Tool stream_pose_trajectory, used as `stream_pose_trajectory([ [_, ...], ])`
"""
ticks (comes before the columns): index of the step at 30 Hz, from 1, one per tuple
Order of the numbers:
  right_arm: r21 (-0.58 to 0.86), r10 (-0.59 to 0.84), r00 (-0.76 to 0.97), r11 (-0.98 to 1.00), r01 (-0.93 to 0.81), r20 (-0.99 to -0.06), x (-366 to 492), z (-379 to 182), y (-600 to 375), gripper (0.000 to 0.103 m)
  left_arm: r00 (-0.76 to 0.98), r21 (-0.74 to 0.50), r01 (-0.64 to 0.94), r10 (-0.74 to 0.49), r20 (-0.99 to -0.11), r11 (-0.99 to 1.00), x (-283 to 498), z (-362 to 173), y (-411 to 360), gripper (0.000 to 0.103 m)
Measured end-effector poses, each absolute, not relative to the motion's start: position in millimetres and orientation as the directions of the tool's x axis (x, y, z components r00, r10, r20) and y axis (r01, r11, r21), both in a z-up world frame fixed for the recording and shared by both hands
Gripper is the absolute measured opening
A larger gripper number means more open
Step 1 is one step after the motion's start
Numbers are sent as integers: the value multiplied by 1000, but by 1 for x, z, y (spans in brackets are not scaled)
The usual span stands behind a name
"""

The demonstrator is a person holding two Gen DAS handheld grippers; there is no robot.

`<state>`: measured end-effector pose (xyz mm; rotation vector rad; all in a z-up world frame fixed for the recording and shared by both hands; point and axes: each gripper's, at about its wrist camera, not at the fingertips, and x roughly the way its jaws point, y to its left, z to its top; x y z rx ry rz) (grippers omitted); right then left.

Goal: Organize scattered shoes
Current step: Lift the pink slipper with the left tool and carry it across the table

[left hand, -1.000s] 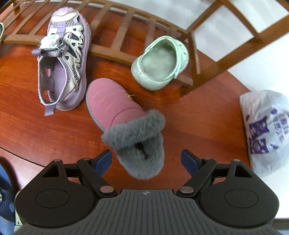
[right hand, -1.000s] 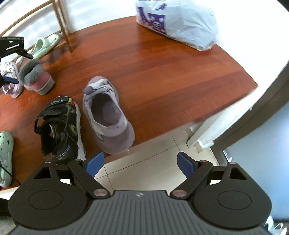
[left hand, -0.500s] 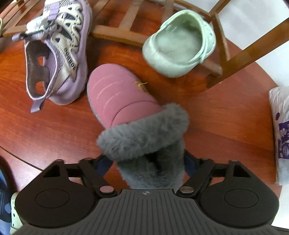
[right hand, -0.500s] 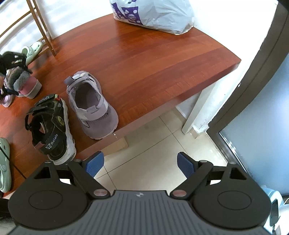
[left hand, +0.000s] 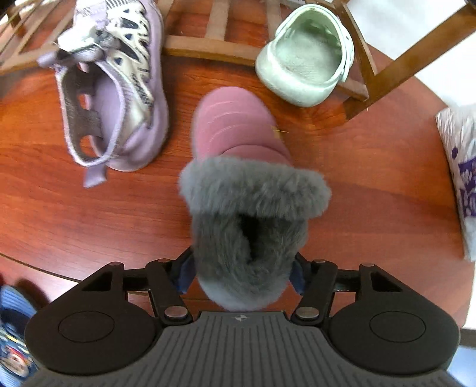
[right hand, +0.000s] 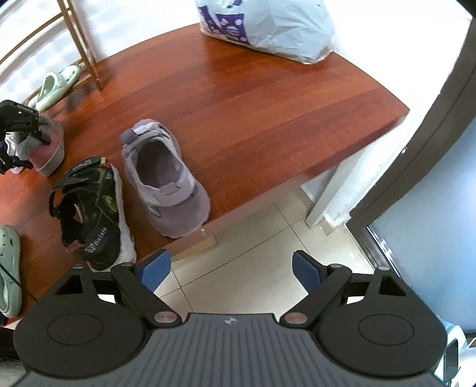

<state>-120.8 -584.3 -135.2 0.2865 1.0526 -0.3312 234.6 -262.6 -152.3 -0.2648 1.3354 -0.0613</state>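
Note:
A pink slipper (left hand: 238, 134) with a grey fur cuff lies on the red-brown wooden platform (left hand: 89, 214), toe pointing at the rack. My left gripper (left hand: 241, 274) is shut on its furry heel, one blue pad pressed into each side. The right wrist view shows the same slipper (right hand: 52, 146) at the far left. My right gripper (right hand: 230, 272) is open and holds nothing, hovering over the tiled floor (right hand: 253, 253) just off the platform edge. Near it stand a purple sneaker (right hand: 166, 178) and a black sandal (right hand: 92, 208).
A lilac sandal-sneaker (left hand: 119, 89) lies left of the slipper. A mint clog (left hand: 306, 59) rests on the wooden rack (left hand: 214, 50), and another mint clog (right hand: 9, 268) lies at the platform's left. A plastic bag (right hand: 267, 26) sits at the back. A door frame (right hand: 416, 134) stands to the right.
My left gripper moved in over the slipper's heel and its fingers closed on the fur; the slipper's toe swung round toward the rack. The right gripper drew back over the tiles, still open.

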Motion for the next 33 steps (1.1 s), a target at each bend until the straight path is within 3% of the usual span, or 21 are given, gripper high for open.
stream_pose_trajectory([
  [6, 74, -115, 462, 925, 372, -879, -109, -134, -580, 92, 251, -185, -28, -172, -953, 982, 231, -147, -260, 65],
  [10, 76, -111, 470, 929, 362, -876, -105, -132, -579, 93, 292, -142, 61, -154, -944, 988, 236, -140, -269, 79],
  [13, 77, -110, 471, 930, 360, -875, -104, -132, -579, 93, 322, -128, 95, -152, -935, 987, 240, -142, -273, 82],
  [33, 67, -151, 432, 890, 450, -889, -136, -142, -591, 93, 345, -132, 91, -156, -926, 987, 272, -195, -280, 79],
])
